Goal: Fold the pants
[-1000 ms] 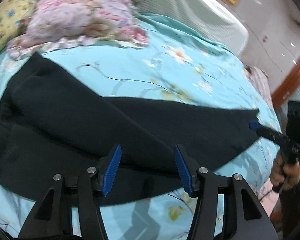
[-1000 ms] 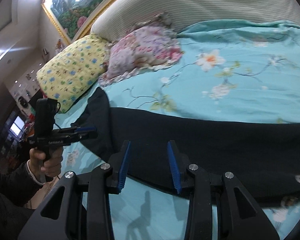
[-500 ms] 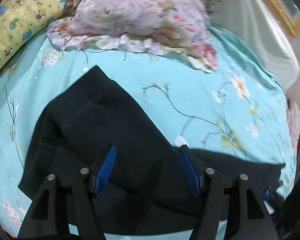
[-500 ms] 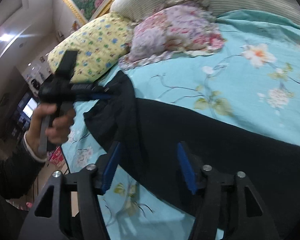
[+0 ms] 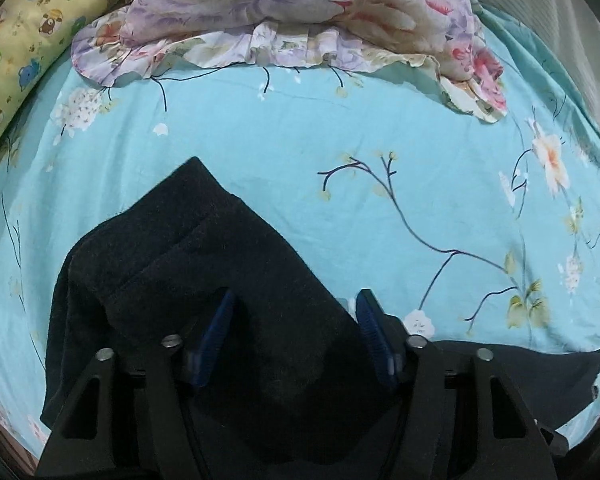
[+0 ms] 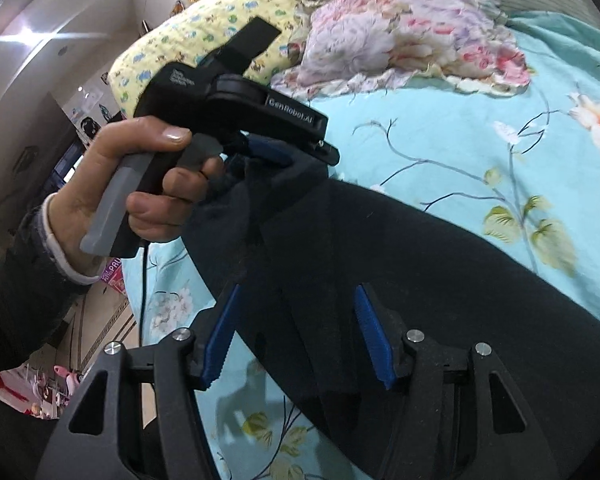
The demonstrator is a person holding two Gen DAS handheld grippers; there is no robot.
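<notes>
While the black pants (image 5: 204,304) lay stretched across the turquoise floral bedspread (image 5: 340,132), waistband end bunched toward the yellow pillow (image 6: 204,36) side, both grippers were hovering low over the fabric. From where I stood, the left gripper (image 5: 294,336) had its blue pads spread wide apart with nothing pinched between them, just dark cloth underneath. Same story for the right gripper (image 6: 296,332), fingers apart, sitting over the leg section and the near edge of the pants.

If I had to guess, the step was getting a hold on the waist end to fold it over. To do it well I'd say grab through both layers right at the edge, not the top layer only, and keep the two grips level so the fold comes out square rather than twisted.

Stuff I honestly couldn't make out: the fabric was so dark that seams and layers blurred together, so I couldn't tell how many layers were stacked there. The far cuff end ran out of view, and the pink floral pillow (image 5: 300,8) was partly cut off too.
</notes>
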